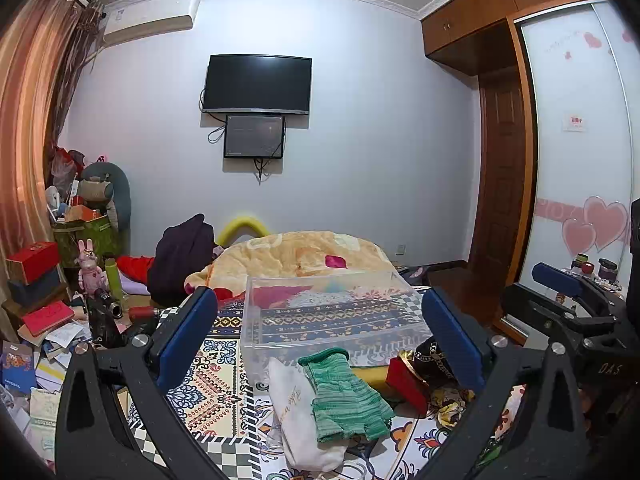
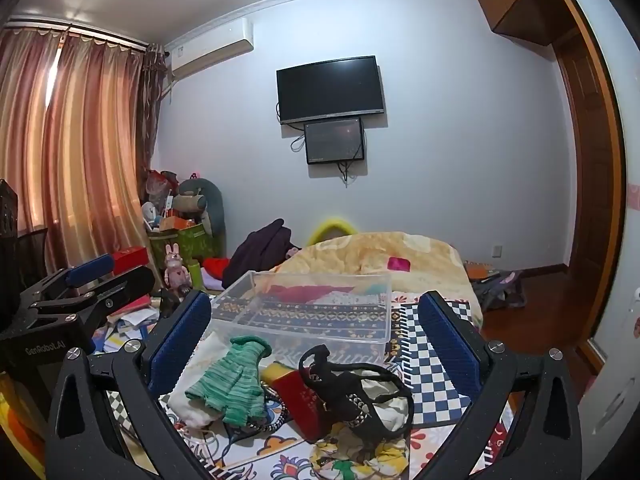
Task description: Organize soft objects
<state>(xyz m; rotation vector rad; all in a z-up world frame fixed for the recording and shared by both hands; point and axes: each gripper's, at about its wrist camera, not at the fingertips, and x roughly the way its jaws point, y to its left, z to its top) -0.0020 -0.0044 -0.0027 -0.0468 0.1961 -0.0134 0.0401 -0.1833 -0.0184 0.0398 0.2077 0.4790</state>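
Note:
A green knit glove (image 1: 346, 394) (image 2: 230, 384) lies on a white cloth pouch (image 1: 300, 412) (image 2: 188, 396) on the patterned bed cover. Beside them are a red pouch (image 1: 408, 382) (image 2: 300, 404), a black studded strappy piece (image 2: 352, 388) (image 1: 434, 360) and a yellow floral cloth (image 2: 360, 456) (image 1: 450, 406). Behind stands a clear plastic box (image 1: 332, 312) (image 2: 304, 308). My left gripper (image 1: 320, 344) is open, with the glove and pouch low between its fingers. My right gripper (image 2: 316, 348) is open too, above the pile. Neither touches anything.
A yellow blanket (image 1: 304, 256) (image 2: 384, 252) is heaped behind the box, with dark clothing (image 1: 182, 256) to its left. Boxes, books and toys crowd the floor (image 1: 52, 320) on the left. A wardrobe (image 1: 576, 160) and a wooden door (image 2: 588, 184) stand at right.

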